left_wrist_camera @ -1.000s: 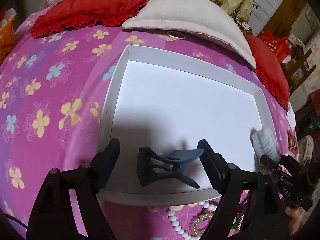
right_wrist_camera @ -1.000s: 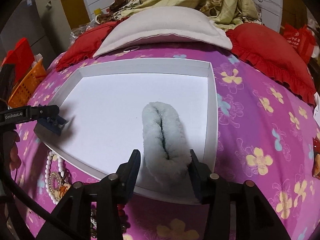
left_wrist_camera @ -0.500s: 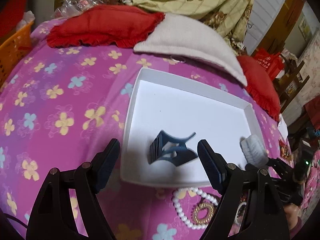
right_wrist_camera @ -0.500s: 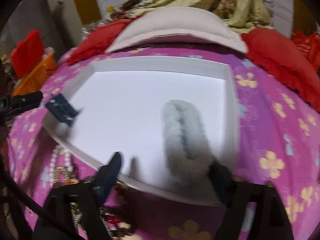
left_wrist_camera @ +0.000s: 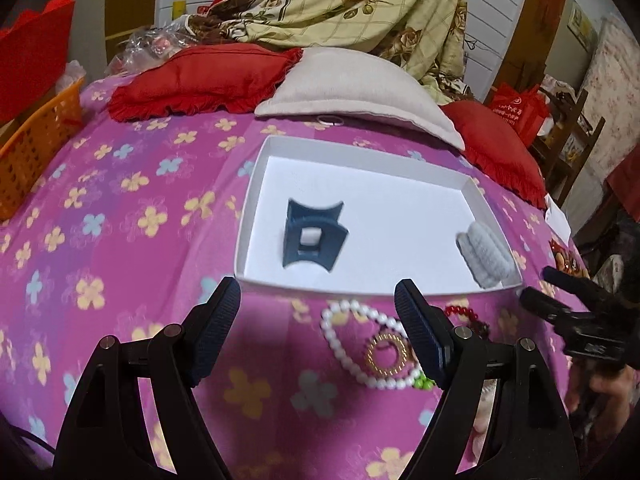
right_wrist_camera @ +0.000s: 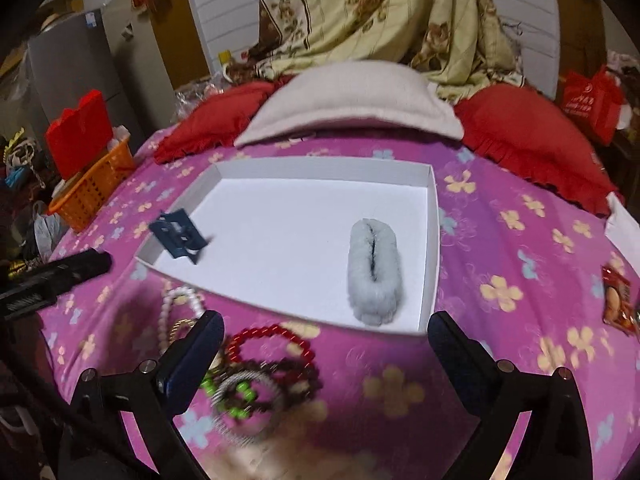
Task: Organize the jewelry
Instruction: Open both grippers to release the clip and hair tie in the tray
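We see a shallow white box [left_wrist_camera: 256, 184] lying on the pink flowered bedspread [left_wrist_camera: 132, 216], and both grippers hang over the near edge of the bed, short of it. The left gripper [left_wrist_camera: 318, 332] has its fingers spread with nothing between them. The right gripper [right_wrist_camera: 326, 344] is opening its jaws wide, and only the loose jewelry on the cloth shows through the gap; nothing is gripped.

Inside the box, the dark blue claw clip [left_wrist_camera: 312, 238] sits toward 9 o'clock of the floor, blurred, so we cannot tell whether it rests flat. The fluffy grey hair clip [right_wrist_camera: 374, 272] lies at about 4 o'clock of the box in the right wrist view, close beside the right wall.

Outside the box, just off its near wall at 6 o'clock, the remaining pieces lie together on the bedspread: a white bead strand [left_wrist_camera: 352, 344] looped around a gold ring-shaped piece [left_wrist_camera: 386, 354], a red bead bracelet [right_wrist_camera: 272, 346], a dark bead bracelet [right_wrist_camera: 288, 384] and some green beads [right_wrist_camera: 240, 394], the last ones smeared.

At 12 o'clock beyond the box lie a grey pillow [left_wrist_camera: 360, 88] and red cushions [left_wrist_camera: 200, 76]; an orange basket [right_wrist_camera: 94, 188] stands at 9 o'clock.
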`<state>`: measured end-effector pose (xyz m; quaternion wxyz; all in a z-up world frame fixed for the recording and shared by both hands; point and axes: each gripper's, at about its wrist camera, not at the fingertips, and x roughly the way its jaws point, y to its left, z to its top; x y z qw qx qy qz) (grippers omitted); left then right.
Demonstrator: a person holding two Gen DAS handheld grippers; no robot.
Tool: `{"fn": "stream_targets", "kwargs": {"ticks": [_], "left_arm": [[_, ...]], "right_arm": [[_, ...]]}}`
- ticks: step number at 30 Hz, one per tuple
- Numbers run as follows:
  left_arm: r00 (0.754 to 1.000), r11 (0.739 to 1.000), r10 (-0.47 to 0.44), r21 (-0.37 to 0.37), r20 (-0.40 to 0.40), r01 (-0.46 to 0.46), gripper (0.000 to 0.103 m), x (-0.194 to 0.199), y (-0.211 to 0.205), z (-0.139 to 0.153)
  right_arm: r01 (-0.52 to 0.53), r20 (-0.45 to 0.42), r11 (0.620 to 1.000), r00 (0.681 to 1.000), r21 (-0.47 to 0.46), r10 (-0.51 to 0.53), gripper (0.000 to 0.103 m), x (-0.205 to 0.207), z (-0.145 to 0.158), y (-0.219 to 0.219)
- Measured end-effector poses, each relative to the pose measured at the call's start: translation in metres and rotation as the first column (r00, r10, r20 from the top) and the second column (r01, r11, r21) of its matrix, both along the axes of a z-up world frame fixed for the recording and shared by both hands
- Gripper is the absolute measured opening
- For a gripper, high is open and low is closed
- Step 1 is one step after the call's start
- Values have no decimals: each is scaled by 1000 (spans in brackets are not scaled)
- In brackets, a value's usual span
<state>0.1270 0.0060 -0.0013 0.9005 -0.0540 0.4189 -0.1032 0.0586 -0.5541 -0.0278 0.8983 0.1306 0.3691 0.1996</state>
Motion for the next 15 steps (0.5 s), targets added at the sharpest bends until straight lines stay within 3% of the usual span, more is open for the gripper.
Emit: {"fn": "stream_targets", "kwargs": {"ticks": [9,15], "left_arm": [[999,998,24,52,36,-26,80,-31,-17,1],[998,998,30,49,50,-33,80,-46,-20,5]], "right_arm": [[61,68,998,996,-13,-60,101,-53,21,4],[73,60,997,995,40,-75,101,-65,23,2]]}}
